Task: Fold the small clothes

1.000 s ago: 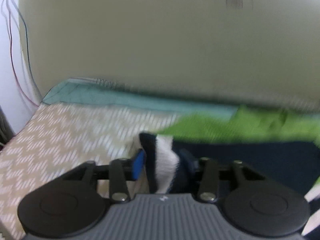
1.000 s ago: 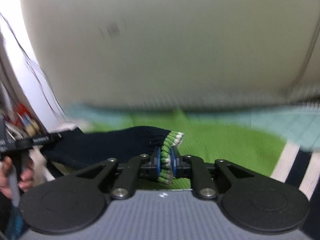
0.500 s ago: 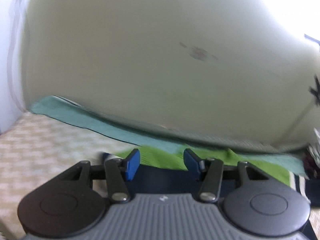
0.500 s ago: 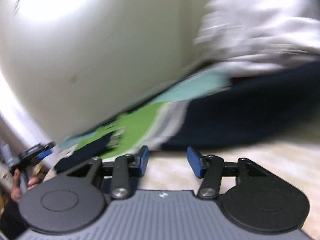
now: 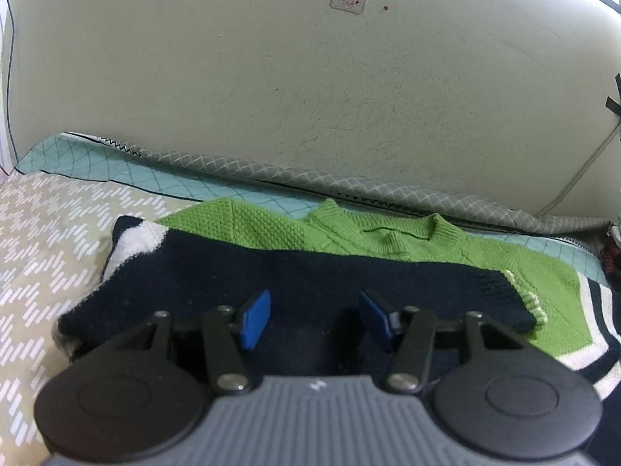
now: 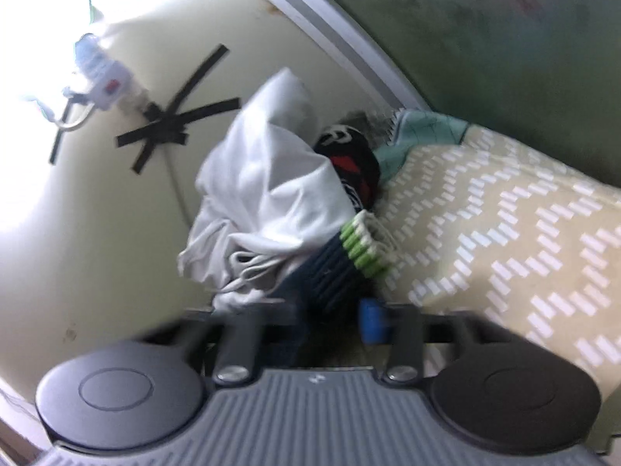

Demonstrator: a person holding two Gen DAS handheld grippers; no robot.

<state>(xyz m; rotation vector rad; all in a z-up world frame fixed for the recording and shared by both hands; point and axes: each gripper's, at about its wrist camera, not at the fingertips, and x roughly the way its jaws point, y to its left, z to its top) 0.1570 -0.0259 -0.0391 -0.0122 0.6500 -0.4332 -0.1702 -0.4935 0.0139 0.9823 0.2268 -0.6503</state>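
A bed with a beige zigzag cover carries the clothes. A teal quilt runs along its wall edge. A green-and-navy sweater lies spread near that edge. A heap of white cloth fills one corner.

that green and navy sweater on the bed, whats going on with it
A person with a gripper in each hand is folding it. The sweater lies on the patterned bedspread, one navy sleeve folded across its front. The left gripper hovers open over that sleeve. The right gripper is closing around the other sleeve's cuff, beside a white garment.
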